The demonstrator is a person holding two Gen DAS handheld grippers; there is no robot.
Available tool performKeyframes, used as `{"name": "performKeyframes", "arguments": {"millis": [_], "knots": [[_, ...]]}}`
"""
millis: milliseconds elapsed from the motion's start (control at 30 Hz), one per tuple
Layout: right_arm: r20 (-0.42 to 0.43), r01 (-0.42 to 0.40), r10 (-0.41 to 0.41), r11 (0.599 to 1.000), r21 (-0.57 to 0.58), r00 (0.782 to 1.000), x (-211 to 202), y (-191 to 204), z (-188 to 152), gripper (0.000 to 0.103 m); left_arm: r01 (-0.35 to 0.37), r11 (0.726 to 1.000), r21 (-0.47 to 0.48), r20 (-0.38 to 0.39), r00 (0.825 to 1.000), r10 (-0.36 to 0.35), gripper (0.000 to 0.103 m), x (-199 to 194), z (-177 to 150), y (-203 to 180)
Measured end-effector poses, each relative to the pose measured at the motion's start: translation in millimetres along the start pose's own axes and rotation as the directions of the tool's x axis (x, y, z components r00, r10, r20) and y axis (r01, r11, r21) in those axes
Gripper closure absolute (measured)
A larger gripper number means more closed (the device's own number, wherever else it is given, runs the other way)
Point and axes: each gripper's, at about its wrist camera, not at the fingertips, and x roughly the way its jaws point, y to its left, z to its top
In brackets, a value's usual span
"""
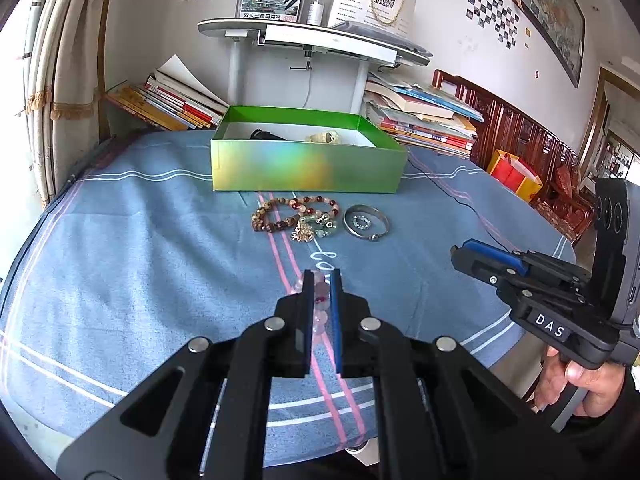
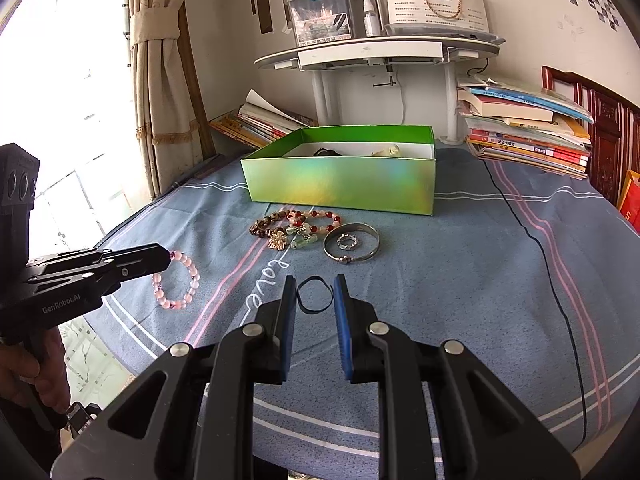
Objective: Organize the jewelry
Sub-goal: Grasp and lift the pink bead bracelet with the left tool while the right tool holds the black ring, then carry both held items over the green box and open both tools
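Left tool clenched on pink bead bracelet at tabletop's 9 o'clock | right tool released, straddling black hair tie; remaining jewelry pile at 12 o'clock before green box

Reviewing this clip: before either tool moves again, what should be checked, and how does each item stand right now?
1. Left tool shut on the pink beaded bracelet: ok, beads sit between its fingers.
2. Bracelet lifted off the blue striped cloth: cannot tell.
3. Right tool open around the thin black elastic loop: ok, fingers flank it without gripping.
4. Shiny green open box ready to receive: ok, no lid, and bare floor shows inside.
5. Path to the box: not ok for a low move, since the pile of beaded bracelets and the silver bangle lie in front of it.
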Motion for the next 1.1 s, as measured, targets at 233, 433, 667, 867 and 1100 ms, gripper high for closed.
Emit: {"name": "performKeyframes", "arguments": {"millis": [233, 433, 667, 867, 1100], "knots": [[0.000, 0.001, -0.001, 1.000, 0.002, 1.000, -0.4, 0.8, -0.4, 0.084, -0.003, 1.000, 0.000, -0.003, 1.000, 0.003, 0.095, -0.1, -1.0, 0.5], [-0.001, 0.001, -0.001, 1.000, 0.001, 1.000, -0.3, 0.8, -0.9, 0.084, -0.004, 1.000, 0.002, -0.005, 1.000, 0.004, 0.095, 0.2, -1.0, 0.0], [-0.003, -0.001, 0.002, 1.000, 0.003, 1.000, 0.6, -0.3, -0.4, 0.084, -0.007, 1.000, 0.004, -0.006, 1.000, 0.007, 0.095, 0.8, 0.3, 0.4], [0.011, -0.014, 0.014, 1.000, -0.002, 1.000, 5.1, -5.0, 14.6, 0.084, -0.015, 1.000, 0.020, 0.019, 1.000, 0.015, 0.095, 2.4, 21.9, 1.1], [0.067, -0.016, 0.018, 0.999, -0.033, 0.998, 28.2, -17.5, 85.4, 0.084, -0.021, 0.996, 0.082, 0.085, 0.996, 0.014, 0.095, 20.6, 103.4, -0.1]]}}
